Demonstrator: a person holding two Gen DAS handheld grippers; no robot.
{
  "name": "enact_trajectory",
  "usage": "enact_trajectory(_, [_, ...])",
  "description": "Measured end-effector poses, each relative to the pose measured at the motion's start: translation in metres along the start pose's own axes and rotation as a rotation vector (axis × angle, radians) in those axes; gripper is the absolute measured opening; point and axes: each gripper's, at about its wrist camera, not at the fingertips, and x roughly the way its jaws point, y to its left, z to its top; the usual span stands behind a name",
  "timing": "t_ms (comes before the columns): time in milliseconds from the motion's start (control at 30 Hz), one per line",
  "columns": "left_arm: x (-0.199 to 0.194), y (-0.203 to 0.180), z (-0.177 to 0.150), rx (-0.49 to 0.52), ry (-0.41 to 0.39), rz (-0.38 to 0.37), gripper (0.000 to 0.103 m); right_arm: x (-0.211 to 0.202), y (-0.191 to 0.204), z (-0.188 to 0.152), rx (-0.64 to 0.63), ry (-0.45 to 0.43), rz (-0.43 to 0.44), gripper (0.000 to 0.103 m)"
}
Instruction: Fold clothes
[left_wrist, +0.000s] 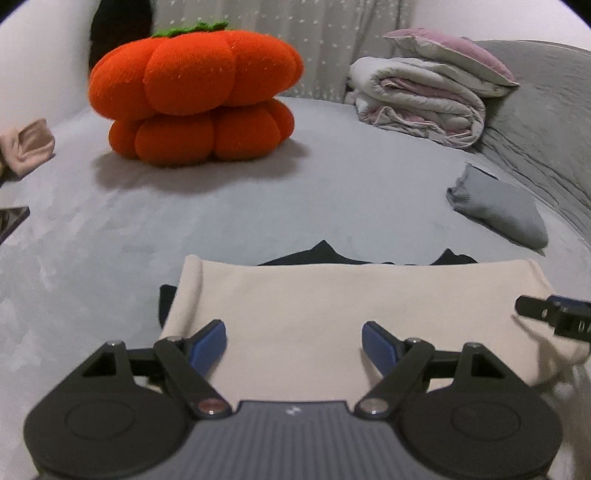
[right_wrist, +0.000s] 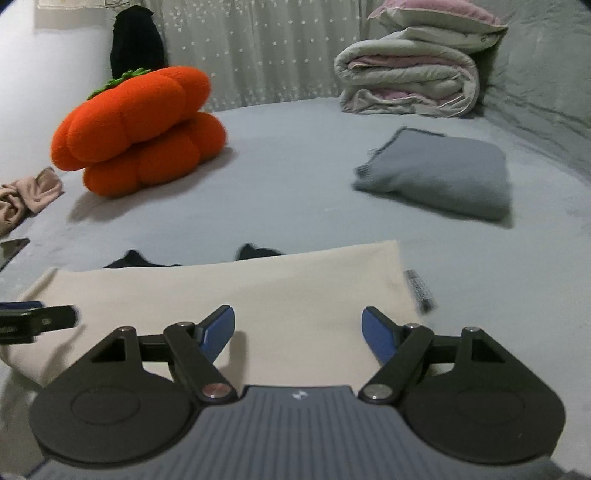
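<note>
A cream garment (left_wrist: 332, 306) (right_wrist: 236, 291) lies flat on the grey bed, folded into a wide rectangle, with a black garment (left_wrist: 321, 253) (right_wrist: 258, 253) peeking out under its far edge. My left gripper (left_wrist: 294, 341) is open just above the cream cloth near its left side, with nothing between the blue pads. My right gripper (right_wrist: 298, 332) is open over the cloth's right part, also holding nothing. Each gripper's tip shows at the edge of the other's view. A small label (right_wrist: 419, 290) sticks out at the cloth's right edge.
A folded grey sweater (right_wrist: 439, 173) (left_wrist: 498, 210) lies far right. An orange pumpkin cushion (left_wrist: 195, 92) (right_wrist: 140, 129) sits at the back left, a rolled quilt with a pillow (left_wrist: 424, 96) (right_wrist: 410, 70) at the back right. A beige garment (right_wrist: 26, 195) lies at the left edge.
</note>
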Motion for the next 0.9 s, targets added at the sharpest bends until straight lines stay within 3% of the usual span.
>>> enact_trajectory(67, [-0.005, 0.004, -0.001, 0.014, -0.006, 0.006, 0.082, -0.006, -0.011, 0.000, 0.003, -0.005, -0.006, 0.079])
enact_trajectory(200, [-0.014, 0.018, 0.003, -0.066, -0.022, -0.007, 0.082, -0.019, -0.031, 0.000, 0.051, 0.004, -0.005, 0.079])
enact_trajectory(433, [-0.013, 0.028, 0.013, -0.143, -0.037, 0.022, 0.082, -0.026, -0.063, 0.001, 0.230, 0.045, 0.024, 0.079])
enact_trajectory(633, [-0.008, 0.069, 0.014, -0.338, 0.044, 0.077, 0.082, -0.035, -0.067, 0.008, 0.266, 0.011, 0.019, 0.079])
enact_trajectory(833, [-0.004, 0.097, 0.006, -0.475, 0.124, -0.006, 0.076, -0.039, -0.055, 0.015, 0.269, -0.027, 0.045, 0.079])
enact_trajectory(900, [-0.002, 0.101, 0.002, -0.508, 0.155, -0.040, 0.073, -0.038, -0.048, 0.017, 0.271, -0.044, 0.054, 0.074])
